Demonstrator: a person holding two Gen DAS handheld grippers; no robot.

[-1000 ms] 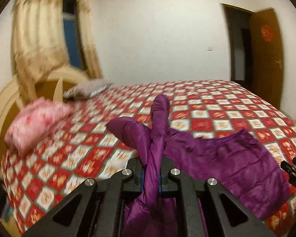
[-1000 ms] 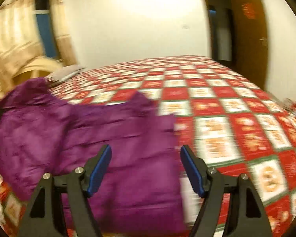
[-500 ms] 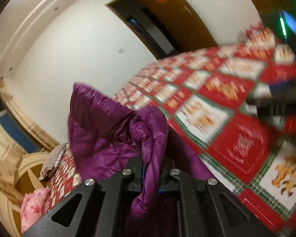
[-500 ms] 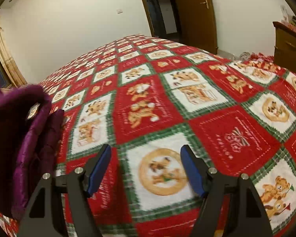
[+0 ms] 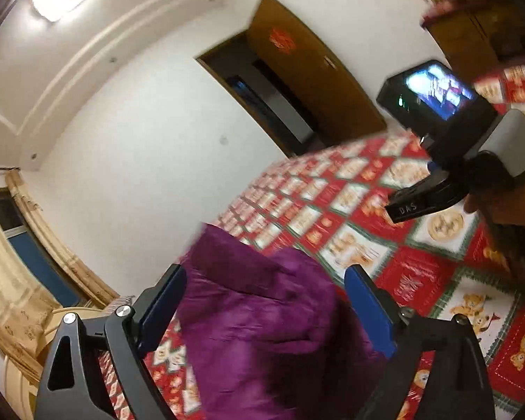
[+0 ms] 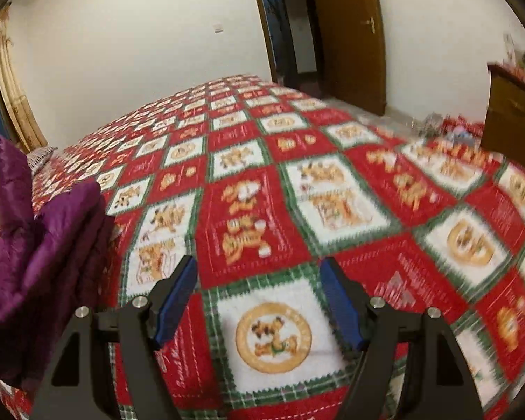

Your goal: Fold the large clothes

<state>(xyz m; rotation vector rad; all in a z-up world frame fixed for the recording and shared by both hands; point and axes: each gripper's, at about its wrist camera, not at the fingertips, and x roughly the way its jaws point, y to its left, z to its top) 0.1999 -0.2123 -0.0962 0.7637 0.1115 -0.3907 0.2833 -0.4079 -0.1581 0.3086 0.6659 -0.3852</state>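
Released a moment ago, the purple padded jacket (image 5: 273, 332) lies bunched on the bed's red patchwork quilt (image 6: 248, 217), directly ahead of the left claw (image 5: 266, 309), now spread wide. The right claw (image 6: 259, 301), also spread and empty, hovers farther off, the jacket at its left.

A bed (image 6: 297, 161) is covered by a red, white and green checked bedspread (image 6: 248, 217) printed with bears. A crumpled purple padded jacket (image 5: 273, 343) is heaped on the bedspread, near a grey pillow (image 6: 40, 156).
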